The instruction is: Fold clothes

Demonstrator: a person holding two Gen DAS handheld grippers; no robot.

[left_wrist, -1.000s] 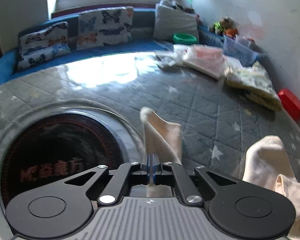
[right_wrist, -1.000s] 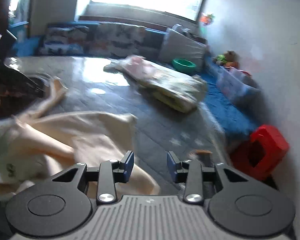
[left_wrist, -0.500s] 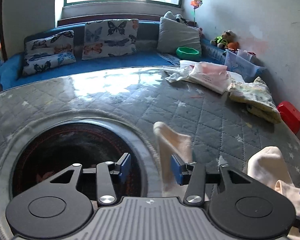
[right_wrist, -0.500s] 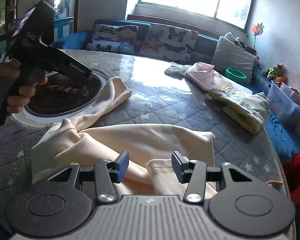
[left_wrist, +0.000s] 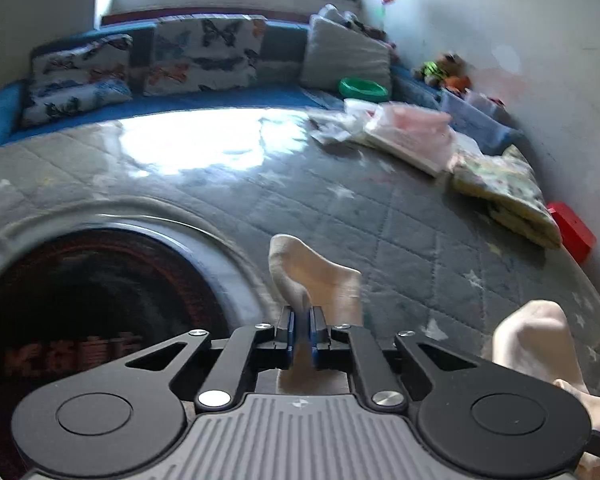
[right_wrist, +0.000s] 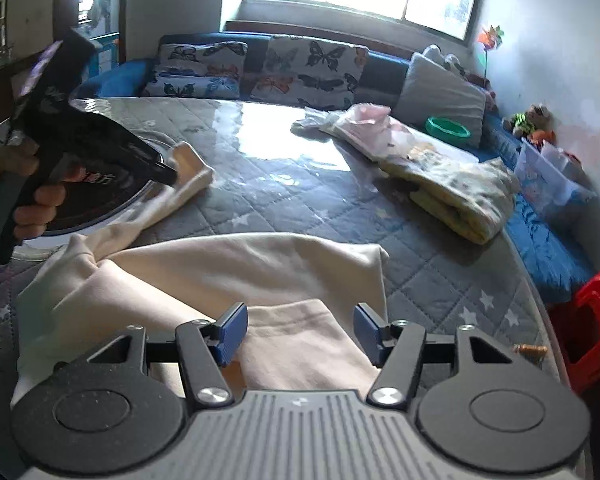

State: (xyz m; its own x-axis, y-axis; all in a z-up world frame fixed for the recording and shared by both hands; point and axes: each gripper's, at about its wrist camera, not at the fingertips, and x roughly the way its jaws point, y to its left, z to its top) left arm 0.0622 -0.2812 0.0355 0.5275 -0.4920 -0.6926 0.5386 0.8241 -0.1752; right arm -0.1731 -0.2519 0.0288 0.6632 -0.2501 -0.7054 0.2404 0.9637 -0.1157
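Gripping the cuff end of one sleeve (left_wrist: 316,280), the left gripper (left_wrist: 300,332) has its blue pads pinched almost together with the cream fabric sandwiched between them; the sleeve tip sticks up past the fingertips. In the right wrist view the same gripper (right_wrist: 168,174) shows at the left, held in a hand (right_wrist: 32,196), clamped on the sleeve end (right_wrist: 188,172) right at the rim of the round dark inset (right_wrist: 100,200) in the table.

Cream garment (right_wrist: 220,276): one piece, plain, soft knit, long-sleeved. Body lies crumpled on the near part of the table (right_wrist: 284,200), bunched into thick folds on its left side, one sleeve stretched out diagonally toward the inset. A second flap of it lies folded over on top at the near edge, directly under the right gripper (right_wrist: 300,334).

Right gripper: jaws spread wide, nothing between them, hovering just above that near flap. Can't tell if it touches the cloth.

Table: grey quilted cover with white stars, glossy glare patch toward the far edge.

Count elsewhere: two folded bundles at the far right of the table, one pink-white (right_wrist: 364,128), one yellow floral (right_wrist: 460,196), touching each other. One green bowl (right_wrist: 448,128) on the blue bench behind. Three butterfly cushions (right_wrist: 312,72), one grey pillow (right_wrist: 440,100). One red stool (right_wrist: 588,320) beside the right edge.
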